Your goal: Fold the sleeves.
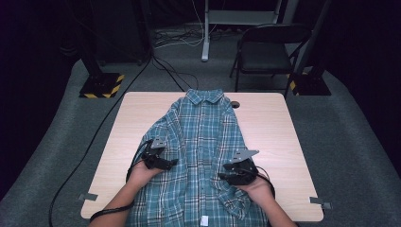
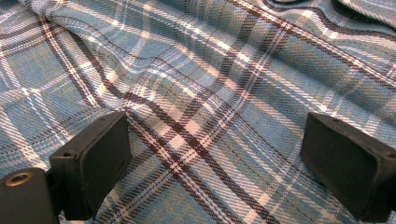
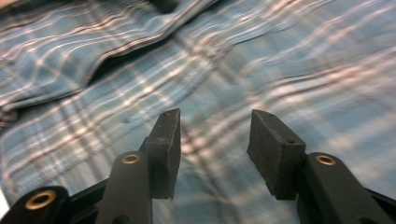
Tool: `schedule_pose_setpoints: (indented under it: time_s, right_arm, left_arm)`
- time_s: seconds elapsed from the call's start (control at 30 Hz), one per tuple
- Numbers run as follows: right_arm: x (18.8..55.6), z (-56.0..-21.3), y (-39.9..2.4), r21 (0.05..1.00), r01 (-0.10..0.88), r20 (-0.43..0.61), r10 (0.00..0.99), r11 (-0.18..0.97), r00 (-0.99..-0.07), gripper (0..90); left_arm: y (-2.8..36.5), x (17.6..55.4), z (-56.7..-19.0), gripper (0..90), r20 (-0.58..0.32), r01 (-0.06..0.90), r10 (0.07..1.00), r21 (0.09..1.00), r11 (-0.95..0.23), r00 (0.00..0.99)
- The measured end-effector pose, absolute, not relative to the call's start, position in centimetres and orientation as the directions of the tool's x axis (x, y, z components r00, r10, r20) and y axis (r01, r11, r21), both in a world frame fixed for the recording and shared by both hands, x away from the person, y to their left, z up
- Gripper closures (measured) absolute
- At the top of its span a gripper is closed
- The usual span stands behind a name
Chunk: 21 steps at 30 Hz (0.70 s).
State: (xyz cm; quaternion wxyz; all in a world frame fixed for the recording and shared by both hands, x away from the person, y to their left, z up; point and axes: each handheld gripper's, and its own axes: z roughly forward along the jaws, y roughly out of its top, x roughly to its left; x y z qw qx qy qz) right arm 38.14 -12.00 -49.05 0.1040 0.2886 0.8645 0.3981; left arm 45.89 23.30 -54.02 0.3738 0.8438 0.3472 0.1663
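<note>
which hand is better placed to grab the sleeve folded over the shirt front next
Probably the left. The left tongs sit beside the folded-in sleeve of the plaid shirt, jaws wide open over the cloth. The right tongs, partly open, lie across the shirt, farther from it.

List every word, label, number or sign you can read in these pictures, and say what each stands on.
No readable text anywhere.
Small white tag at the near hem of the plaid shirt: too small to read.
Yellow-and-black hazard stripes on the stand base: a warning pattern, no words.
</note>
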Motion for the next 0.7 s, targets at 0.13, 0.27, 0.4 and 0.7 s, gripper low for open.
schedule_pose_setpoints:
  time_s: [0.13, 0.27, 0.4, 0.7]
  right_arm:
    - [36.8, -47.8, -14.0, 0.763, 0.437, 0.102, 0.579, 0.476, -0.809, 51.0]
    - [33.7, -48.0, -14.1, 0.764, 0.409, 0.134, 0.498, 0.498, -0.857, 51.0]
    - [31.7, -49.3, -13.1, 0.749, 0.385, 0.137, 0.442, 0.539, -0.887, 50.7]
    - [31.6, -52.1, -11.5, 0.668, 0.380, 0.107, 0.423, 0.639, -0.900, 77.1]
  left_arm:
    - [23.3, 45.9, -54.0, 7.8, 0.021, 0.462, 0.710, 0.746, -0.480, 0.704]
    - [23.3, 45.9, -54.0, 7.9, 0.021, 0.462, 0.710, 0.746, -0.479, 0.703]
    - [23.3, 45.9, -54.0, 7.9, 0.021, 0.462, 0.711, 0.746, -0.479, 0.703]
    - [23.3, 45.9, -54.0, 7.8, 0.021, 0.462, 0.711, 0.746, -0.479, 0.703]
